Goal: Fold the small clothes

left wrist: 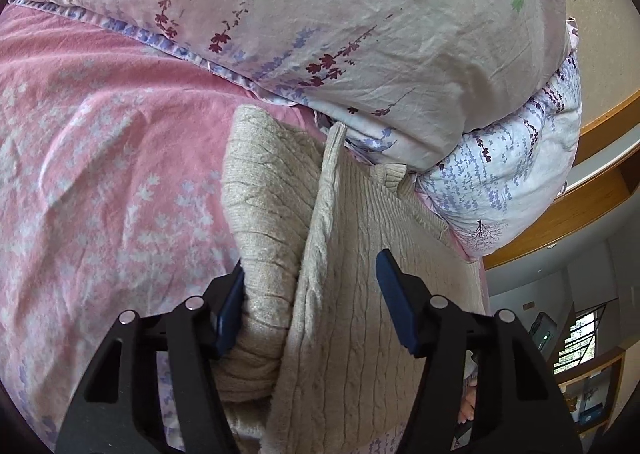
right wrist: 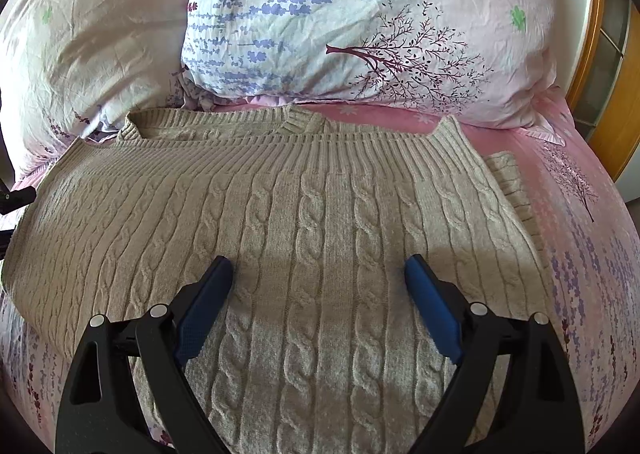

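A beige cable-knit sweater (right wrist: 304, 222) lies folded on the pink bedsheet (right wrist: 576, 198), its ribbed hem laid up near the collar by the pillows. My right gripper (right wrist: 318, 270) is open just above the middle of the sweater, holding nothing. In the left wrist view the sweater (left wrist: 344, 294) shows edge-on, with a folded sleeve (left wrist: 264, 214) sticking out to the left. My left gripper (left wrist: 312, 274) is open, its jaws either side of the sweater's edge, the left finger against the sleeve.
A floral pillow (right wrist: 360, 22) and a pale floral quilt (right wrist: 88, 38) lie right behind the sweater. A wooden headboard (right wrist: 612, 110) is at the right. The pink sheet (left wrist: 100, 174) spreads to the left in the left wrist view.
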Available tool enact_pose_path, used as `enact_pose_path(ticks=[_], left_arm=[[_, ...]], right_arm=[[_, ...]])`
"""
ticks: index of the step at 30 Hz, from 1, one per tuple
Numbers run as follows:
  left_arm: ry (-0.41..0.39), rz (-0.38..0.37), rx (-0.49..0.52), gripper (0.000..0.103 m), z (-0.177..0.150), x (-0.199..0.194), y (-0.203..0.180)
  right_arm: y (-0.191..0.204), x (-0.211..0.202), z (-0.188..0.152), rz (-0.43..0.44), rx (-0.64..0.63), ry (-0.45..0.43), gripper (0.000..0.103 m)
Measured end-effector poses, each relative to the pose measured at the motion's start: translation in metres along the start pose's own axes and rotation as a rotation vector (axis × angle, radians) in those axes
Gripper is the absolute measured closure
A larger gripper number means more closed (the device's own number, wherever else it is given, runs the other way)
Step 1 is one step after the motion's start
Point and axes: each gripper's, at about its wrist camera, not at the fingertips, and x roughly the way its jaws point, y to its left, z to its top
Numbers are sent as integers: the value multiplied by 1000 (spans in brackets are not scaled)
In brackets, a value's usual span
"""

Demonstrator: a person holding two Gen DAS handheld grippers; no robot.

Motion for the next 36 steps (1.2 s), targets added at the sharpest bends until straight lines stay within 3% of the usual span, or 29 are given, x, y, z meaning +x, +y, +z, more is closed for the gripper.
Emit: enact_pose_path(ticks=[8, 11, 17, 22, 27, 36], left_arm=[[27, 14, -2, 60, -2, 14, -12], [37, -4, -21, 75, -1, 16, -13], [31, -2, -11, 80, -2, 16, -26], [-4, -90, -7, 82, -2, 5, -51], [-4, -170, 22, 82, -5, 5, -94], [71, -347, 45, 82, -26, 61, -194]], right_arm=[[0, 0, 0, -1, 2, 2, 13], [0, 0, 0, 1, 1, 3, 13], [-1, 0, 2, 12, 2, 11, 13], [-13, -12, 3, 55, 39, -11, 14], [-49, -41, 1, 113, 132, -94, 14], [-124, -74, -12, 256, 306, -166, 14]])
